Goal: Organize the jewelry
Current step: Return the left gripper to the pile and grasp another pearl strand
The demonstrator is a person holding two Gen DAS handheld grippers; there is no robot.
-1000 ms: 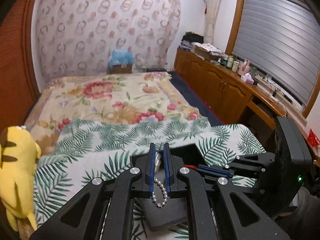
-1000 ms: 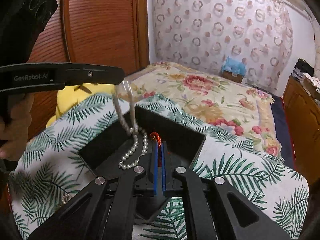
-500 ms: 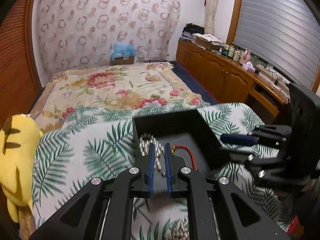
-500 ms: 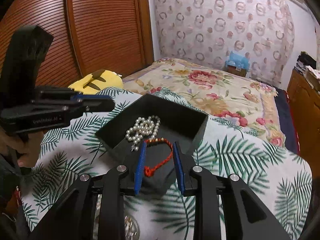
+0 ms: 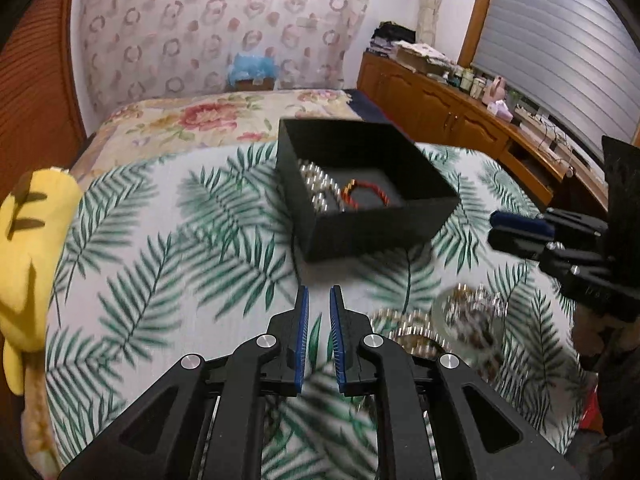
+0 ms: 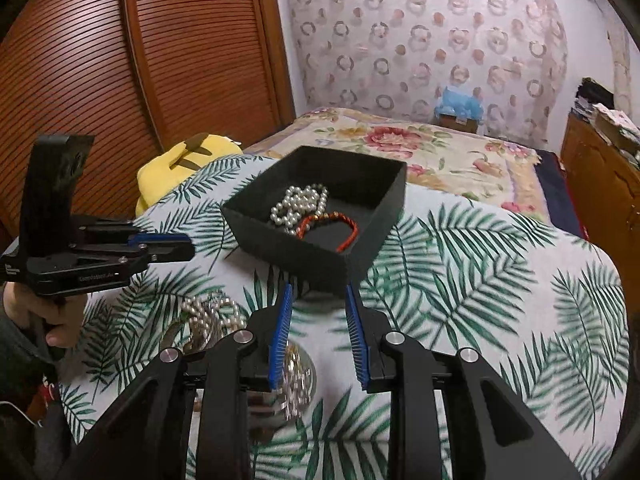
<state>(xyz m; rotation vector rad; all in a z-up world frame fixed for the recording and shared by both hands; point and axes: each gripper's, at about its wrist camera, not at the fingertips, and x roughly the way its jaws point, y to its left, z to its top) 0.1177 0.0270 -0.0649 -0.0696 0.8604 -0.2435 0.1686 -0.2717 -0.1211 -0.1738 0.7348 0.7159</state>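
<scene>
Your left gripper (image 5: 319,300) is hanging over the palm-leaf cloth (image 5: 168,240) with its two blue pads (image 5: 301,340) nearly together, only a thin slit between them, nothing in it. Your right gripper (image 6: 318,292) is standing partly apart, a clear gap between its two blue pads (image 6: 280,336), also holding nothing; it is pointing at the near wall of the black box (image 6: 288,254).

Just under and to the left of the right gripper, one small round shiny dish (image 6: 296,376) is sitting on the cloth, with a tangle of silvery jewelry in it, too blurred to count. Beside the dish one loose heap of pearl and gold-toned strands (image 6: 208,316) is lying on the cloth; how many strands it has you cannot tell. In the left view the same dish (image 5: 468,320) is lying to the right of the left gripper's tips.

Further out, the one open black box is holding two pieces: one pearl necklace (image 6: 298,204) bunched at its left side, and one red cord bracelet (image 6: 330,228) just beside it, touching the pearls.

Your left hand (image 6: 48,312) is gripping the left gripper's handle at the left edge of the right view. One yellow plush toy (image 5: 28,248) is lying at the cloth's far left edge.
</scene>
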